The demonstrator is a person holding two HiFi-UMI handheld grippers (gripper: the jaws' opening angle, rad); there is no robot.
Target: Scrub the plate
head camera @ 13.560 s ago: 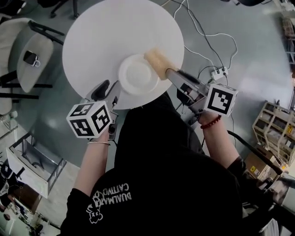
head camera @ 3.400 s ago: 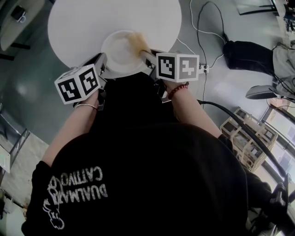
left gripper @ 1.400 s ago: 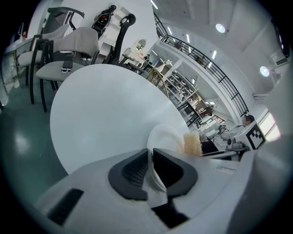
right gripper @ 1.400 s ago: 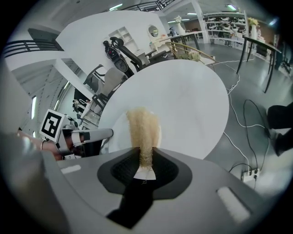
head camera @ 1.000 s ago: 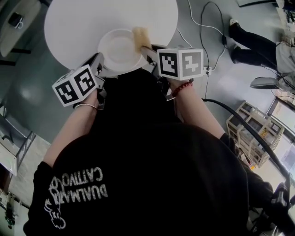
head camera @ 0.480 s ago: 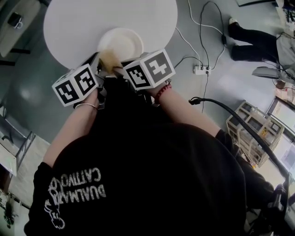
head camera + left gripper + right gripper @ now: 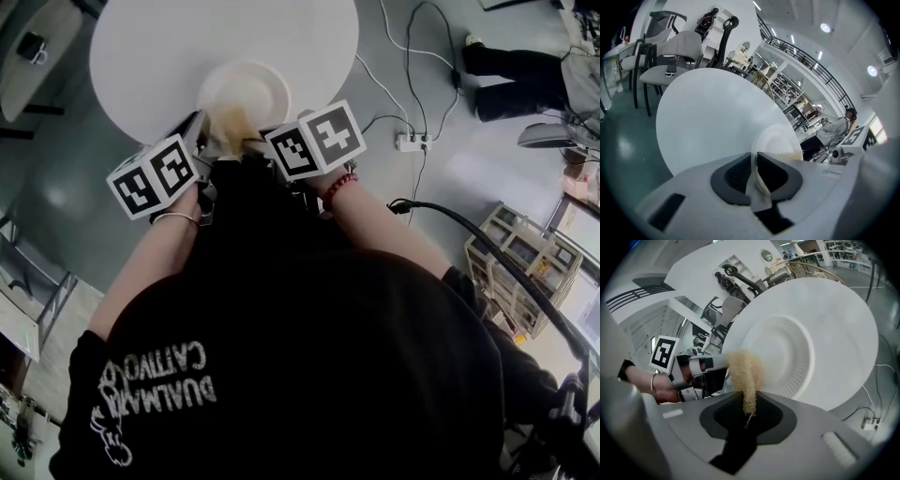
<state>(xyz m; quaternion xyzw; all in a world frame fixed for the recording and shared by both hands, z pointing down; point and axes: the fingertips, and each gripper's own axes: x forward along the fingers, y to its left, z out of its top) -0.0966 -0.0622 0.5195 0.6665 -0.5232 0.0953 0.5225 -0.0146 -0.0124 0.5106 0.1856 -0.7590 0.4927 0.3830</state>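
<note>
- Left hand-held gripper (image 7: 753, 161) pinches likely flimsy, light plate (image 7: 780, 140) by its rim at eight o'clock.
- Right hand-held gripper (image 7: 749, 399) clamps soft fibre scrubber (image 7: 743, 369) near six o'clock.

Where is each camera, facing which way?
Head view: on the person's head, steeply down at the round white table; torso, both forearms show.
Left gripper view: on left tongs, across the table; pinching the white paper plate.
Right gripper view: on right tongs clamping the tan fibrous scrubber; left hand shows.
All share the plate.
</note>
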